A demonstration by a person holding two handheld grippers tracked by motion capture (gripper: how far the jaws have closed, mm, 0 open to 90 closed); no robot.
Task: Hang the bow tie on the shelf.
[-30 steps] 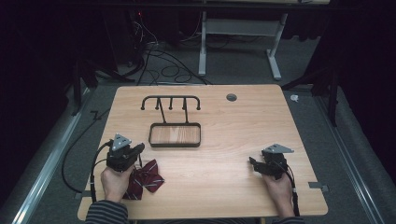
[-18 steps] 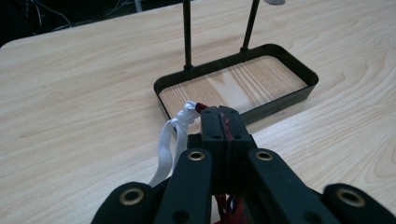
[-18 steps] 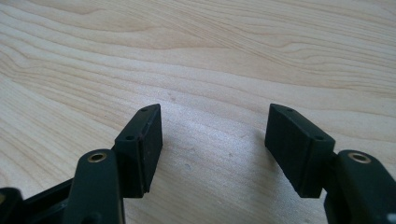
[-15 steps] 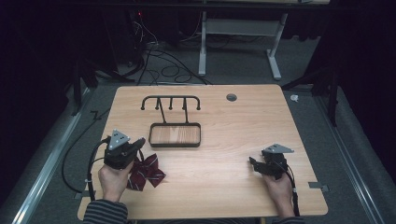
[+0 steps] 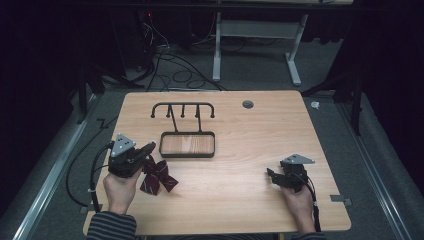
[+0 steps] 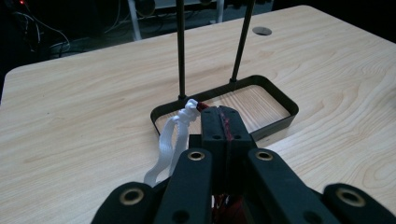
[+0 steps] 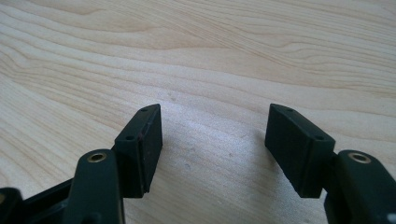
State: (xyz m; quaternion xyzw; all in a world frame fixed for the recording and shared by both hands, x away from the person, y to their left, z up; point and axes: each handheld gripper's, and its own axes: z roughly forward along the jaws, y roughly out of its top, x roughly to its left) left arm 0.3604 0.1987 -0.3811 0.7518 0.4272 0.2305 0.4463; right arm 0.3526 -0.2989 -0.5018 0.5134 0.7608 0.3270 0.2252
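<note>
Seen from above: a pale wooden desk [image 5: 250, 150] in a dark room. At about eight o'clock on the desk, left tool [image 5: 148, 149] pressed together on a maroon striped bow tie [image 5: 157, 176], pinching it near the knot, with a white strap [image 6: 169, 140] looping beside the closed jaws in the left gripper view. Bow tie partly lifted, its lower wings apparently resting on the wood. Just toward one o'clock from it, a black hook stand [image 5: 186, 131] with a shallow wooden tray base and a rail of hooks on two upright rods. At about four o'clock, right tool [image 5: 272, 176] spread wide over bare wood, holding nothing.

Probable step: hanging the bow tie on the rail. Best done by keeping the pinch firm, lifting clear of the tray rim, and bringing the strap loop, not the fabric, over a hook.
</note>
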